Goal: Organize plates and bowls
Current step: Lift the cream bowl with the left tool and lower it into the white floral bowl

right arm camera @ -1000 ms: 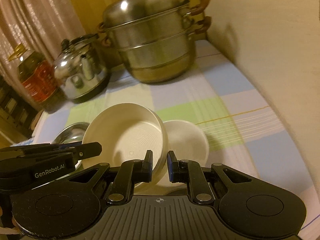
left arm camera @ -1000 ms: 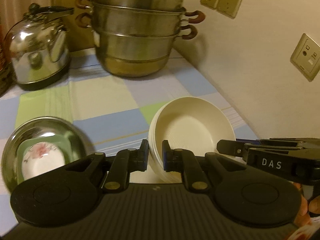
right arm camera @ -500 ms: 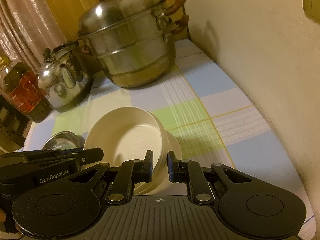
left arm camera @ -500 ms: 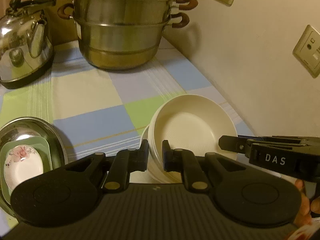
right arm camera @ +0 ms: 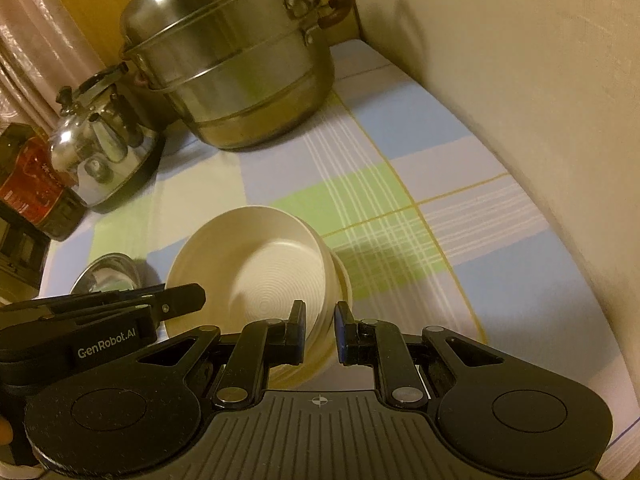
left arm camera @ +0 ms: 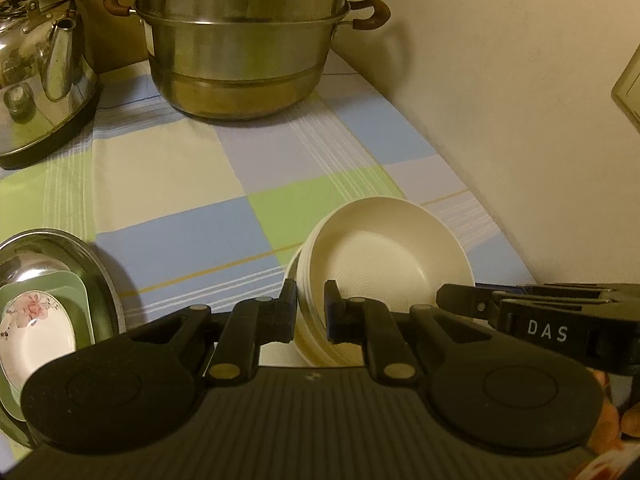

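Right now a cream, round ribbed bowl [left arm camera: 384, 264] sits tilted inside a second cream bowl [right arm camera: 343, 280] of the same sort, whose rim peeps out beneath it, on the desk with the blue, green and cream checked cloth [left arm camera: 192, 184], near the pale wall. Fine concentric rings mark the inner bowl's floor. The left gripper [left arm camera: 311, 312] has its jaws nearly closed, pinching the near rim of the stack, one pad outside and one inside. The right gripper [right arm camera: 320, 332] grips the opposite rim the same way, jaws narrowed on the wall of the bowl. Off to the left a shiny steel basin [left arm camera: 92, 272] holds a pale green square dish [left arm camera: 82, 304] with a white flowered saucer [left arm camera: 36, 332] in it. Behind stand a tall steel steamer pot [left arm camera: 240, 40] and a polished steel kettle [left arm camera: 40, 68].
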The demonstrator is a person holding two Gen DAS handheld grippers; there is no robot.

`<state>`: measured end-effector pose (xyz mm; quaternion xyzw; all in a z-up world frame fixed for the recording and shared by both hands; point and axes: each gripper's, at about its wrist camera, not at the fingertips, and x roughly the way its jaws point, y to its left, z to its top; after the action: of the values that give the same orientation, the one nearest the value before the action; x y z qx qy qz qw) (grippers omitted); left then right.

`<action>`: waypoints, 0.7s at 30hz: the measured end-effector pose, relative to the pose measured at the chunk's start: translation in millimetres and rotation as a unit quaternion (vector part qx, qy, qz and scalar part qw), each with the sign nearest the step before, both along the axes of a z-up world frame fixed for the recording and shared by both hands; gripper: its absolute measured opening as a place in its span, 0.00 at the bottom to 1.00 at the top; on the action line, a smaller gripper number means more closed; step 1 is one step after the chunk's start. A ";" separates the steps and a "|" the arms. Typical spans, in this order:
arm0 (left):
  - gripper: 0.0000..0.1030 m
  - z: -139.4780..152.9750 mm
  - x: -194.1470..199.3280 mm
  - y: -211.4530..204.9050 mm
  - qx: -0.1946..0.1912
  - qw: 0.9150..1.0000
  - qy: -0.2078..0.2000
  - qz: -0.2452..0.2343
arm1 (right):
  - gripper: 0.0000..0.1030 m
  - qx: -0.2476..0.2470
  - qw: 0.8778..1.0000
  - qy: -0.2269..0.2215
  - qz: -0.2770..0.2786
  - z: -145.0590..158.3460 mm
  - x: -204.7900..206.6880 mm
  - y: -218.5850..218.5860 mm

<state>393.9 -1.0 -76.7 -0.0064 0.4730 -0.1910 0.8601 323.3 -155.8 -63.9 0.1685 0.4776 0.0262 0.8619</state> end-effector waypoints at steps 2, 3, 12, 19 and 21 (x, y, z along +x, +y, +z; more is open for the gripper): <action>0.12 -1.8 0.8 -0.5 0.001 1.000 0.002 -0.001 | 0.15 0.001 1.000 0.004 0.000 -0.5 0.6 -0.9; 0.12 -2.7 1.5 -0.6 0.002 1.000 0.003 -0.001 | 0.15 0.002 1.000 0.006 0.000 -1.1 0.8 -1.7; 0.12 -7.0 6.8 -0.6 0.005 1.000 0.014 0.002 | 0.15 0.005 1.000 0.019 0.001 -4.0 6.1 -0.8; 0.12 -9.9 9.6 -1.9 0.007 1.000 0.021 0.003 | 0.15 0.003 1.000 0.026 0.000 -7.2 10.8 -0.2; 0.12 -11.3 10.0 -2.7 0.008 1.000 0.023 0.003 | 0.15 0.002 1.000 0.027 0.000 -8.1 11.4 0.4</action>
<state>403.9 -3.7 -88.0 -0.0049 0.4940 -0.1842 0.8497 334.7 -155.4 -71.9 0.1712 0.5004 0.0229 0.8484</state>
